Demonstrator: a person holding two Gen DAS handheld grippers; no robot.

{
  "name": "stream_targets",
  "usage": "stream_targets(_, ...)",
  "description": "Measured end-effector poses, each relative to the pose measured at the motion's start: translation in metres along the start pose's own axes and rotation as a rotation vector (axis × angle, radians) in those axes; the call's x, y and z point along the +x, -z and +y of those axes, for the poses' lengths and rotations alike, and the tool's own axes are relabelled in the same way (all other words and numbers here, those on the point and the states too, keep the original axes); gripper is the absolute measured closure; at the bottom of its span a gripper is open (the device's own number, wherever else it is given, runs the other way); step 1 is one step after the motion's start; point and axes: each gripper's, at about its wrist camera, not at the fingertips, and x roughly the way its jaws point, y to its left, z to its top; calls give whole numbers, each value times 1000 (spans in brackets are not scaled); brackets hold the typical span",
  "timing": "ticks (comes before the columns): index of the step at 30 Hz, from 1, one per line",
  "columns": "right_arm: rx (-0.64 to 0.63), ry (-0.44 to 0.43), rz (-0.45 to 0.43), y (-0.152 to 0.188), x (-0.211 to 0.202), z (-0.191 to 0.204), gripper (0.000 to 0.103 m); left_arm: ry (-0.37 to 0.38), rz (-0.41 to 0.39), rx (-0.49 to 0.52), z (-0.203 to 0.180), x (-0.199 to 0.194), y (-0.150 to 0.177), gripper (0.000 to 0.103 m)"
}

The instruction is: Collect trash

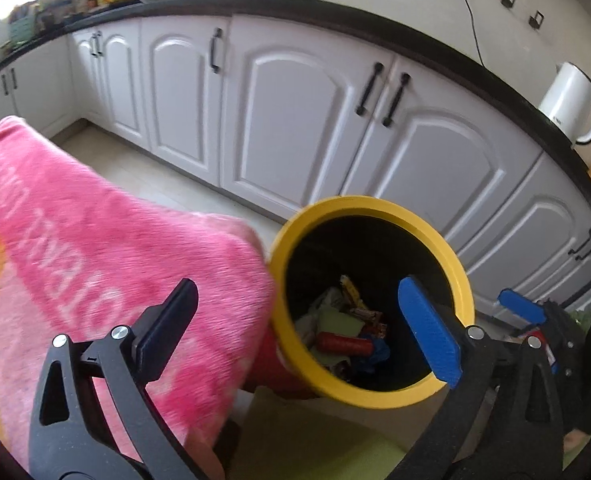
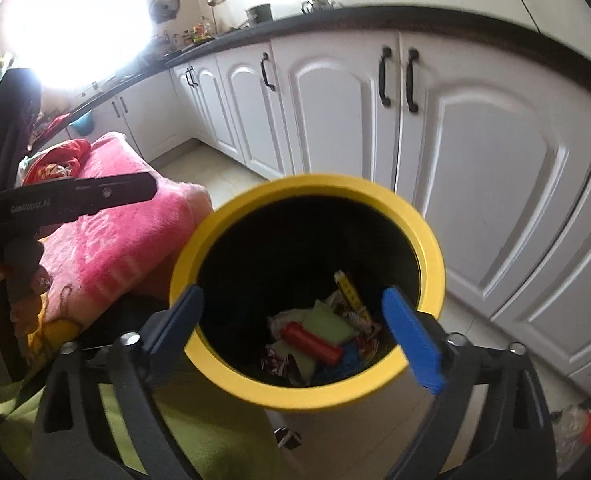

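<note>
A round bin with a yellow rim [image 1: 375, 206] [image 2: 307, 398] stands on the floor in front of white cabinets. Inside lie a red cylinder [image 1: 343, 343] [image 2: 311, 339], a pale green sponge [image 2: 329, 322], a yellow wrapper [image 2: 347, 286] and other crumpled wrappers. My left gripper [image 1: 298, 286] hangs open over the bin's left rim with nothing between its fingers. My right gripper [image 2: 293, 292] is open above the bin's mouth, also holding nothing. The right gripper's blue pad [image 1: 521, 306] shows at the right edge of the left wrist view.
A pink towel [image 1: 95, 248] [image 2: 127, 240] lies on a raised surface touching the bin's left side. Green cloth [image 1: 295, 444] lies below the grippers. A small wrapper [image 2: 289, 438] lies on the floor by the bin. A white kettle [image 1: 571, 104] stands on the black counter.
</note>
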Motion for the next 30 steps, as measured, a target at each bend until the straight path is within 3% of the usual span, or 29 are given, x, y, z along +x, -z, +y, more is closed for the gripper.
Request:
stream_targets(9, -53, -16, -27, -26, 3, 53, 7, -128, -109, -76, 46, -56, 17, 11)
stream_targets(20, -201, -33, -232, -36, -22, 137, 6, -266, -269, -113, 78, -118, 42, 11)
stream_targets(30, -175, -40, -460, -17, -54, 141, 6, -340, -416, -104, 78, -152, 74, 11)
